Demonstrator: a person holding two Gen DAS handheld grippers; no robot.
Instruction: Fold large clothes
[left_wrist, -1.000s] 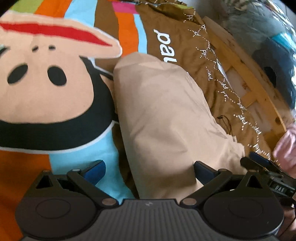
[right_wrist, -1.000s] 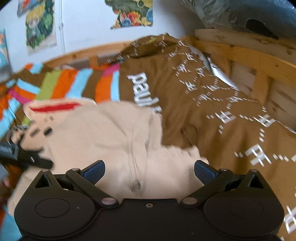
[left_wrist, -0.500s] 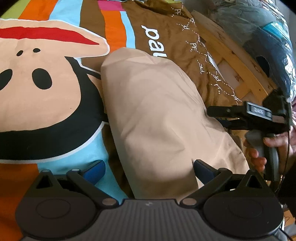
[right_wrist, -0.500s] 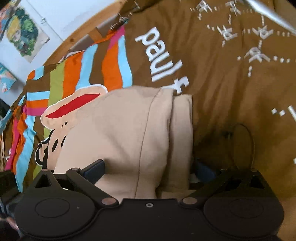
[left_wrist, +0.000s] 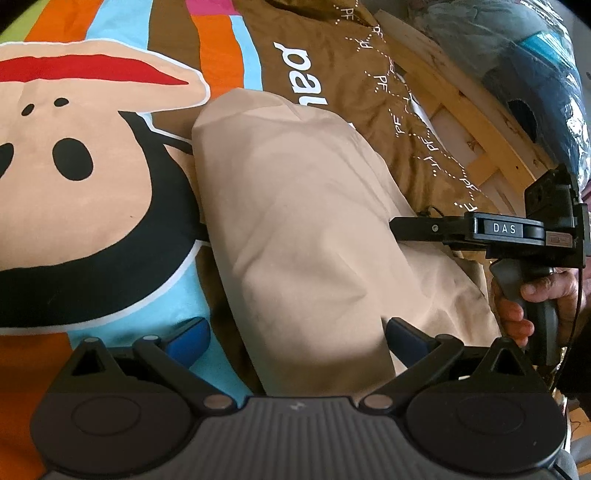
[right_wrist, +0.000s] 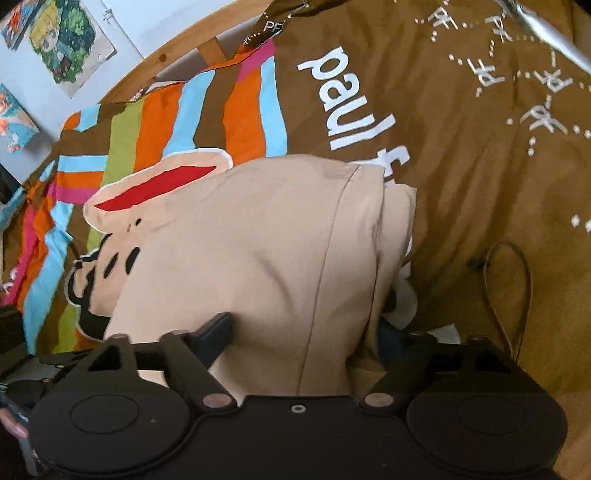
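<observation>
Left wrist view: the beige garment (left_wrist: 306, 236) lies folded into a long, rounded bundle on the bed cover (left_wrist: 92, 192), which carries a cartoon monkey print, coloured stripes and a brown section with white lettering. The left gripper (left_wrist: 295, 341) has its fingers spread, one on each side of the near end of the bundle; neither blue pad visibly presses the cloth. The right gripper (left_wrist: 397, 229) reaches in from the right side, its tip touching the garment's right flank; a hand (left_wrist: 532, 295) grips its handle. A wooden bed frame (left_wrist: 461, 110) runs along the far right edge of the cover.

Right wrist view: the garment (right_wrist: 258, 258) fills the space between the spread fingers of the right gripper (right_wrist: 303, 332). The left finger (right_wrist: 212, 334) lies against the cloth; the right one is partly hidden by a fold, so a firm pinch cannot be confirmed. A thin dark cord (right_wrist: 517, 288) lies looped on the brown cover, just right of the garment. Posters (right_wrist: 62, 44) hang on the wall.
</observation>
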